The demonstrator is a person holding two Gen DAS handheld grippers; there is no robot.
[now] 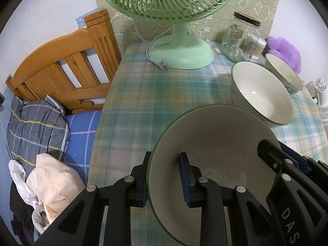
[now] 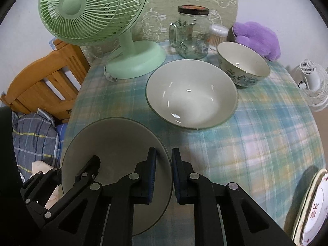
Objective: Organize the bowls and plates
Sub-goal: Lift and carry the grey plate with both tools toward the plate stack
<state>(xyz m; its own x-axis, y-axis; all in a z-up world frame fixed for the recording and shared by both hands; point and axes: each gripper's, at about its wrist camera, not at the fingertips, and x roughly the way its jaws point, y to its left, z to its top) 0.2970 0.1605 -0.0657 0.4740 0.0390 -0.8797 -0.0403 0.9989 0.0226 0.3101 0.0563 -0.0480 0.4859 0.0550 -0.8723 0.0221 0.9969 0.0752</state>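
The big gray bowl [image 1: 213, 164] sits near the front edge of the table [image 1: 143, 102], on the side by the bed [image 1: 82, 135]. Both grippers have it. The left gripper [image 1: 166, 178] has its jaws closed on the bowl's left rim, one pad outside and one inside. The right gripper [image 2: 164, 176] has its jaws closed on the right rim the same way.

So the step in hand looks like a two-handed grab of this bowl, with the lift not yet begun. The next move probably calls for raising both sides together and keeping the bowl flat, so it does not tip or slip. A good place for it may be inside or beside the white bowl [image 2: 191, 94], which stands just behind it.

Behind the white bowl is a smaller bowl with a blue pattern [image 2: 244, 65]. A green fan [image 2: 92, 12], a glass jar [image 2: 191, 32] and a purple fluffy thing [image 2: 258, 39] stand at the back of the table.

A plate with red marks [image 2: 313, 207] is cut off at the right edge of the right view, so I cannot tell how many plates are there. The near part of the gray bowl is hidden under the grippers.
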